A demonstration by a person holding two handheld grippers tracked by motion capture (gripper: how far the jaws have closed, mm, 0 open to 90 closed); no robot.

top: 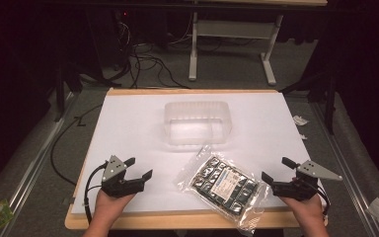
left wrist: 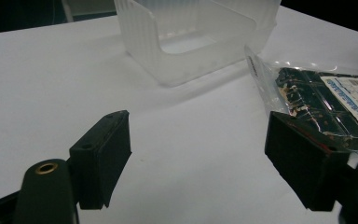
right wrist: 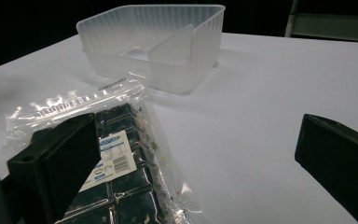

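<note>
At the bottom of the frame, the left gripper (top: pixel 139 168) and right gripper (top: pixel 278 170) hover wide open and empty, flanking a clear packet (top: pixel 222 185) below the centred plastic tub (top: pixel 198 123), seemingly poised to lift it.

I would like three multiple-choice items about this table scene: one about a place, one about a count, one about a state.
1. Where does the clear bag of dark pieces lie?
A. inside the container
B. on the white board, nearer the person than the container
C. on the floor

2. How many containers stand on the white board?
A. one
B. two
C. three

3. What is the state of the left gripper?
A. shut on the bag
B. shut, empty
C. open, empty

Answers: 1 B, the bag lies flat before the translucent container; 2 A, one tub stands there; 3 C, its jaws stand apart, nothing between.
</note>
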